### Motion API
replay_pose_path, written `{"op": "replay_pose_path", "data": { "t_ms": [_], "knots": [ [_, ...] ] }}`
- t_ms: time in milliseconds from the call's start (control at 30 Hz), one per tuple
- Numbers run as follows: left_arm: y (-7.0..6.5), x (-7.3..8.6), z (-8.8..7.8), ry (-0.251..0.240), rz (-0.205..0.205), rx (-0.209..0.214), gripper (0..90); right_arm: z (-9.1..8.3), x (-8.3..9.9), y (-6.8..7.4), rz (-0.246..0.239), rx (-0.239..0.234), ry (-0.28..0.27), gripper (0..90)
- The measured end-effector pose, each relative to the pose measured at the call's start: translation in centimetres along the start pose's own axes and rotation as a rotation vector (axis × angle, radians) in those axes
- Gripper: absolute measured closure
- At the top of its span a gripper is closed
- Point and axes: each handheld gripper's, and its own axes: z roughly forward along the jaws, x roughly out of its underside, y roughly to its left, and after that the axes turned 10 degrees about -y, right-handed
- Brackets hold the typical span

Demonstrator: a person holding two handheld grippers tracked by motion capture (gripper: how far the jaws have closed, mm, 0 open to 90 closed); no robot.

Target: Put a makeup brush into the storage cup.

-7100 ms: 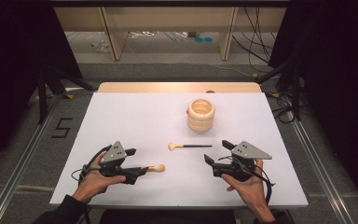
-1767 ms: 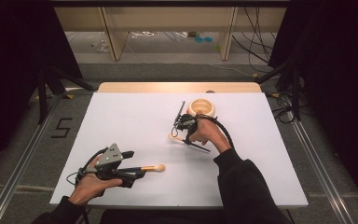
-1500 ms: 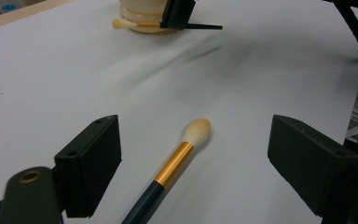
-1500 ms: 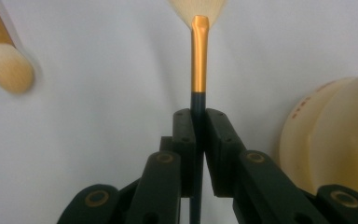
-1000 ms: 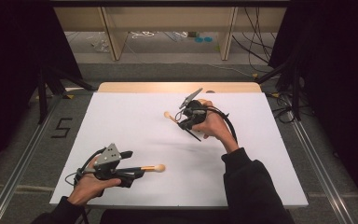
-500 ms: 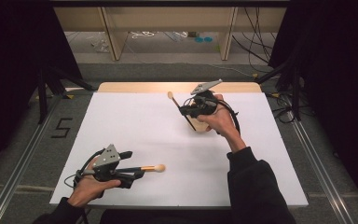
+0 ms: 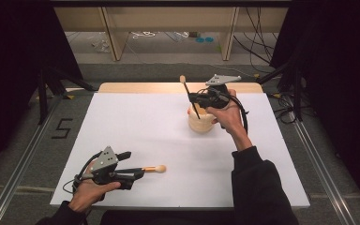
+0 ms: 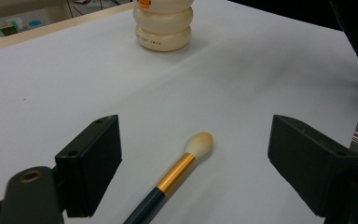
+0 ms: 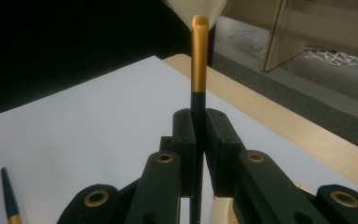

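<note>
Thin dark-handled brush [image 7: 189, 97] with gold ferrule pinched mid-handle in right tool [image 7: 194, 98], jaws pressed together on it, bristle end up and tilted away, handle tip down over the mouth of the cream ribbed holder [image 7: 200, 123]. From the right gripper view, same brush [image 9: 198, 70] upright between the closed jaws, bristles cut off at the top edge. Holder standing on the white table [image 7: 136, 126], toward the far right, partly behind the right hand [image 7: 227, 115]. 2nd brush [image 7: 140, 169] lying flat near the front left of the table, cream tip pointing right, its dark handle between the spread jaws of the left tool [image 7: 133, 164], pads well clear of it on both sides. Left hand [image 7: 91, 187] resting low at the front edge.
</note>
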Motion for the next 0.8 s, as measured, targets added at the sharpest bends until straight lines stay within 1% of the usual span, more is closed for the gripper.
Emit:
{"op": "replay_pose_path", "data": {
  "t_ms": [67, 100, 133, 167, 200, 233, 267, 300, 333, 367, 400, 433, 467, 500, 533, 567, 600, 633, 667, 700, 733, 767, 800],
  "knots": [
    [-0.1, 0.0, -0.2, 0.001, 0.005, -0.009, 17.0, -0.2, 0.1, -0.4, 0.009, 0.017, -0.015, 83.1],
    [0.1, -0.1, -0.2, -0.014, 0.037, -0.019, 17.0, -0.2, 0.1, -0.6, 0.013, 0.029, -0.024, 83.1],
    [0.1, 0.0, -0.2, -0.020, 0.031, -0.012, 17.0, -0.3, 0.1, -0.8, 0.021, 0.026, -0.029, 83.1],
    [0.1, 0.0, -0.2, -0.021, 0.036, -0.016, 17.0, -0.4, 0.2, -1.0, 0.024, 0.029, -0.037, 83.0],
    [0.1, 0.0, -0.2, -0.022, 0.044, -0.020, 17.1, -0.4, 0.2, -1.1, 0.021, 0.035, -0.033, 83.1],
    [-0.1, 0.0, -0.2, -0.014, 0.040, -0.026, 17.0, -0.5, 0.2, -1.3, 0.020, 0.047, -0.039, 83.1],
    [-0.2, 0.1, -0.2, -0.016, 0.032, -0.033, 17.0, -0.5, 0.3, -1.5, 0.024, 0.053, -0.042, 83.1],
    [-0.3, 0.1, -0.2, -0.013, 0.018, -0.029, 17.0, -0.5, 0.3, -1.7, 0.026, 0.059, -0.042, 83.1],
    [-0.3, 0.1, -0.3, -0.011, 0.028, -0.025, 17.0, -0.5, 0.4, -1.9, 0.032, 0.064, -0.052, 83.1],
    [-0.3, 0.1, -0.2, -0.010, 0.022, -0.015, 17.0, -0.5, 0.5, -2.1, 0.031, 0.070, -0.063, 83.1],
    [-0.4, 0.2, -0.2, -0.007, 0.019, -0.020, 17.0, -0.5, 0.5, -2.3, 0.011, 0.085, -0.071, 83.1],
    [-0.3, 0.2, -0.2, -0.006, 0.023, -0.019, 17.0, -0.5, 0.6, -2.4, 0.005, 0.098, -0.084, 83.1],
    [-0.4, 0.2, -0.2, -0.005, 0.016, -0.020, 17.0, -0.5, 0.6, -2.5, 0.004, 0.106, -0.088, 83.1],
    [-0.3, 0.2, -0.3, -0.003, 0.021, -0.021, 17.0, -0.5, 0.6, -2.5, 0.017, 0.103, -0.085, 83.1],
    [-0.3, 0.2, -0.3, -0.002, 0.017, -0.020, 17.0, -0.4, 0.6, -2.6, 0.006, 0.112, -0.097, 83.1],
    [-0.3, 0.2, -0.3, -0.002, 0.012, -0.020, 17.0, -0.4, 0.6, -2.7, 0.009, 0.115, -0.102, 83.1],
    [-0.4, 0.3, -0.3, -0.001, -0.005, -0.020, 17.0, -0.4, 0.7, -2.8, 0.005, 0.119, -0.104, 83.1],
    [-0.5, 0.3, -0.3, 0.002, -0.010, -0.022, 17.0, -0.3, 0.8, -2.9, 0.010, 0.122, -0.107, 83.1],
    [-0.5, 0.3, -0.3, 0.006, -0.010, -0.019, 17.0, -0.3, 0.9, -2.9, 0.006, 0.130, -0.105, 83.1],
    [-0.5, 0.3, -0.3, 0.005, -0.011, -0.019, 17.0, -0.2, 0.9, -3.0, 0.020, 0.131, -0.098, 83.0],
    [-0.5, 0.3, -0.3, 0.006, -0.011, -0.019, 17.0, -0.2, 1.0, -3.1, 0.021, 0.137, -0.102, 83.1],
    [-0.4, 0.3, -0.3, 0.006, -0.010, -0.020, 17.0, -0.1, 1.0, -3.2, 0.009, 0.140, -0.111, 83.1],
    [-0.5, 0.3, -0.3, 0.003, -0.012, -0.013, 17.0, -0.1, 1.1, -3.2, 0.012, 0.141, -0.111, 83.0]
  ]
}}
